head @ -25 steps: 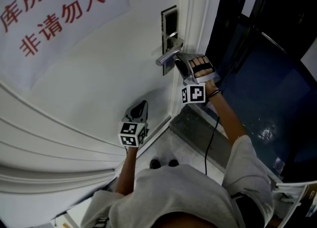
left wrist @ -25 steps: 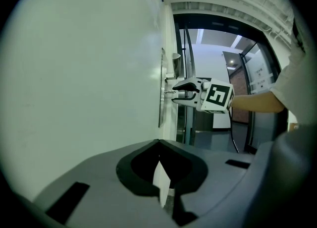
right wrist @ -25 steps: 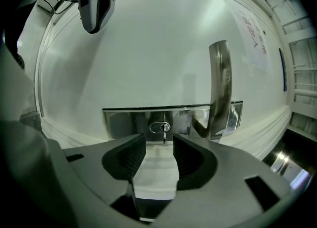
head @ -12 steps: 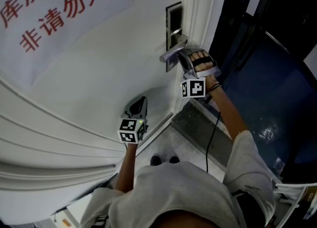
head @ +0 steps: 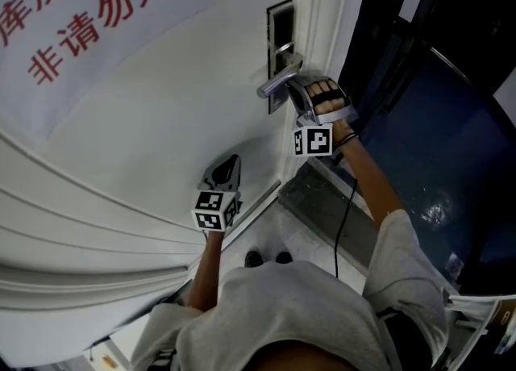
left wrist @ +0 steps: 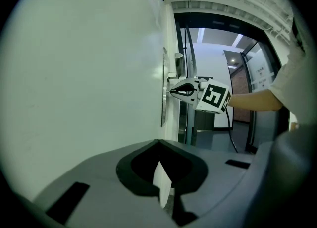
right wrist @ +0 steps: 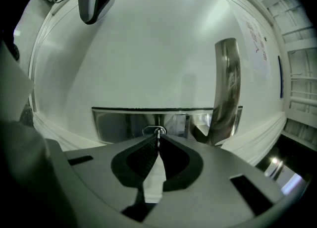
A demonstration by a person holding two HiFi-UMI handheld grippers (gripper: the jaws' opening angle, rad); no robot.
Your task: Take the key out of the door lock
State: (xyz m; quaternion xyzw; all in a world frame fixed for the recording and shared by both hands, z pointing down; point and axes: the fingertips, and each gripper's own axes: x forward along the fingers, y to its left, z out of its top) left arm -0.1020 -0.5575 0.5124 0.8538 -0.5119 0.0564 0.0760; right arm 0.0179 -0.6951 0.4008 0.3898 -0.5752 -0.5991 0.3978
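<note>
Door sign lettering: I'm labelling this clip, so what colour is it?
Red lettering on the white paper sign; best in the head view.

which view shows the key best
The right gripper view: the key sits centre in the lock plate, with the right gripper jaws just closed on it. In the head view the gripper and door handle hide it; in the left gripper view it is too small to make out.

White door (head: 161, 143), red-lettered sign (head: 89, 31), silver handle (head: 278, 81), dark blue floor (head: 451, 160)
</note>
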